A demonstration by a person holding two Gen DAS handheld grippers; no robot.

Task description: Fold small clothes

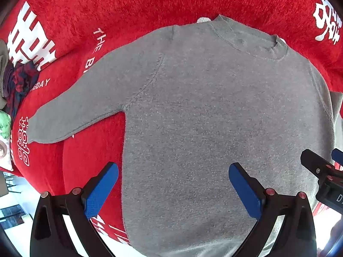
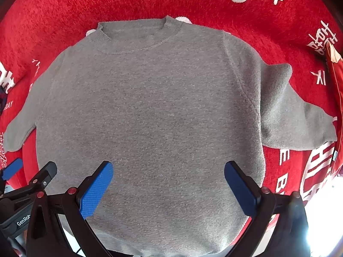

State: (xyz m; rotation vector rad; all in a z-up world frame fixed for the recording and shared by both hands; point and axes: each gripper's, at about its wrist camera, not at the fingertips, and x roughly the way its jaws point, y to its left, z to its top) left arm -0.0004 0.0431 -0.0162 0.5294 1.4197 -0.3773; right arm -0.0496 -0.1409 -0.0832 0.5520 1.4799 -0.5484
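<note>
Across a fuzzy red blanket [image 1: 150, 2] printed with white lettering, the grey sweater [image 1: 214, 117] is lying flat and face up, collar at the far side, hem running toward the cameras. Off at the left edge of the left wrist view, a crumpled heap of dark red-and-navy cloth [image 1: 19, 81] is sitting on the blanket, with a pale green printed item [image 1: 4, 124] just below it, both well apart from the sweater body and nothing lying on the knit itself. The sweater is showing a soft, flecked knit with a ribbed round neckline and curved shoulder seams; the blanket is looking plush and shaggy. The left gripper [image 1: 173, 190] is hovering over the lower hem with its blue textured pads spread wide, holding nothing, and the right gripper [image 2: 168, 189] is doing the same, jaws wide apart and empty. The left wrist view is giving us the left sleeve [image 1: 70, 109] stretched out straight and flat; the right wrist view alone is showing the right sleeve [image 2: 293, 115] bunched and folded near the shoulder, plus an orange-red fabric edge [image 2: 334, 79] at the far right.
</note>
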